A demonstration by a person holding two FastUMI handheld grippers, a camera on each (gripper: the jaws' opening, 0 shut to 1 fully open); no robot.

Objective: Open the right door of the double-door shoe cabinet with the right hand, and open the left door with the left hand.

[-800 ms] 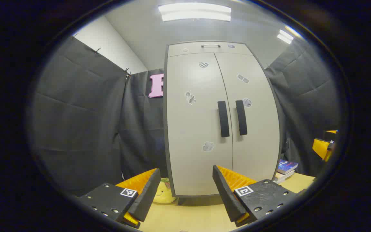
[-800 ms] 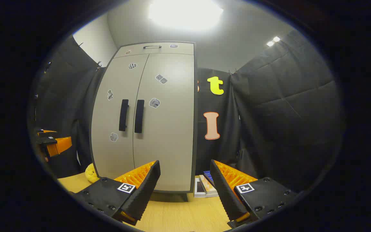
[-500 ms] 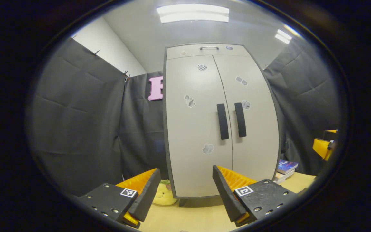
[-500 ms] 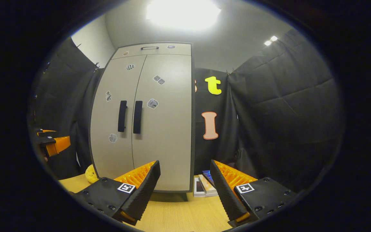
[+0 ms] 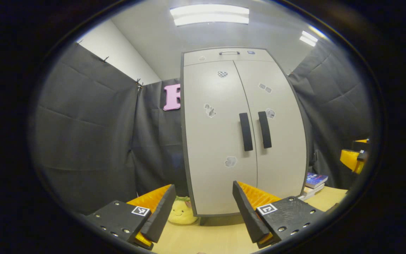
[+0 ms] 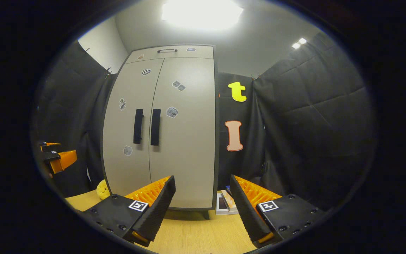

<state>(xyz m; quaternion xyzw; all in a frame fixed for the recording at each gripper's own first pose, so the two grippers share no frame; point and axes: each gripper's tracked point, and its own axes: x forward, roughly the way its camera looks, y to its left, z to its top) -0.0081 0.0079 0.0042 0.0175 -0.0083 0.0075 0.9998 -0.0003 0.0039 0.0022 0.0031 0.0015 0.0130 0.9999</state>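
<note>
The double-door shoe cabinet (image 5: 241,134) stands upright on the bench (image 5: 206,236) with both doors shut, well apart from both claws. In the left gripper view the left claw (image 5: 203,208) sits at 6 o'clock with its fingers spread wide and nothing between them; the left door handle (image 5: 246,131) lies toward 12 o'clock, just right of centre, with the right door handle (image 5: 265,129) just beside it. The right claw (image 5: 352,159) shows at 3 o'clock, near the edge. In the right gripper view the right claw (image 6: 203,206) is likewise spread wide and empty at 6 o'clock; the cabinet rises toward 11 o'clock, its two handles toward 10 o'clock, and the left claw (image 6: 58,158) appears at 9 o'clock. The cabinet is a tall, flat-fronted box in matte light grey with a dark frame, two black vertical bar handles flanking the centre seam, small stickers (image 5: 230,161) on the doors and a slim metal handle (image 5: 229,52) on the top panel. The claw fingers are black, ribbed wedges backed in orange. The bench is pale wood grain. A yellow plush toy (image 5: 182,213) lies at the cabinet's left foot; stacked books (image 5: 314,183) lie at its right. Black quilted cloth walls the booth beneath a white ceiling with strip lights (image 5: 210,14).
</note>
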